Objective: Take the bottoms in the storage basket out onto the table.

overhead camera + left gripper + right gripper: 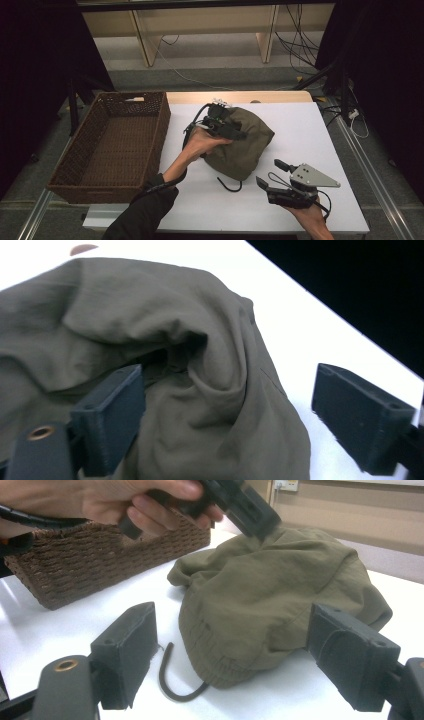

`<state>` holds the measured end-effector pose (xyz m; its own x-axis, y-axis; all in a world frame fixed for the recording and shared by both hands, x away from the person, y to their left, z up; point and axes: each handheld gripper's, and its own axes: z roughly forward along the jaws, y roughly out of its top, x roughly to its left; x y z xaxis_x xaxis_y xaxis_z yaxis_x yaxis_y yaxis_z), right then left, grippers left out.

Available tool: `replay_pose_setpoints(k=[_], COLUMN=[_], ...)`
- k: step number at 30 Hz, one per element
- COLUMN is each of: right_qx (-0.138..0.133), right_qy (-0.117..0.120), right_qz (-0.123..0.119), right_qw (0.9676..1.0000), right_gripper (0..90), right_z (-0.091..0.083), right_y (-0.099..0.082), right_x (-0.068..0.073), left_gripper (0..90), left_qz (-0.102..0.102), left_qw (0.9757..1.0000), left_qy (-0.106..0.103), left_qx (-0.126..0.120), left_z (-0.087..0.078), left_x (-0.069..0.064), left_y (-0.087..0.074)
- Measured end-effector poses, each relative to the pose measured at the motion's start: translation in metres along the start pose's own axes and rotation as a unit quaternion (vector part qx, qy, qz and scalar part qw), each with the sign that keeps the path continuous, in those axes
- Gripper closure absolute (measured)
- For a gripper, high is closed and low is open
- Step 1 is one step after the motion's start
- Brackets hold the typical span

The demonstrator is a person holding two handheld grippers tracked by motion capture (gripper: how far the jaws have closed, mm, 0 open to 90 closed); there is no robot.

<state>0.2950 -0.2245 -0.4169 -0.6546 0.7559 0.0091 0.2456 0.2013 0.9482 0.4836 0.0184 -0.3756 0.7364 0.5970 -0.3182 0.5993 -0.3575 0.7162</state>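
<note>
An olive-green crumpled garment (pixel 242 142) lies in the middle of the white table (pixel 310 130), and a dark drawstring (pixel 230 186) trails from its near hem. My left gripper (pixel 235 131) hovers over the garment's top left, open, its jaws wide apart above the folds (pixel 200 390). My right gripper (pixel 272 174) stands open near the front edge, just right of the drawstring and pointing at the garment (pixel 270 595). Between its jaws I see the hem and the drawstring (pixel 167 680). The other hand with the left gripper (pixel 240 505) shows above the cloth.
A brown wicker basket (pixel 107 145) with nothing in it stands on the left, against the table's left edge (pixel 100 565). Bare white tabletop lies to the right of the garment. Cables run across the floor beyond the table.
</note>
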Motion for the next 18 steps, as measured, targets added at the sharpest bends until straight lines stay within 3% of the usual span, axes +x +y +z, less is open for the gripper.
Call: replay_pose_setpoints(k=[4,18], right_qx=[0.003,0.003], right_qy=[0.000,-0.001], right_qz=[-0.001,0.001], right_qw=[1.0000,1.0000], right_gripper=[21.6,21.5], right_z=[0.000,0.000], right_y=[0.000,0.000], right_x=[0.000,0.000], left_gripper=[3.2,1.9], left_qz=[-0.008,-0.012], left_qw=[0.9999,0.9990], left_qy=[0.004,0.004], left_qx=[-0.011,-0.042], left_z=[-0.010,-0.025], left_x=[0.002,0.005], left_y=[-0.005,-0.019])
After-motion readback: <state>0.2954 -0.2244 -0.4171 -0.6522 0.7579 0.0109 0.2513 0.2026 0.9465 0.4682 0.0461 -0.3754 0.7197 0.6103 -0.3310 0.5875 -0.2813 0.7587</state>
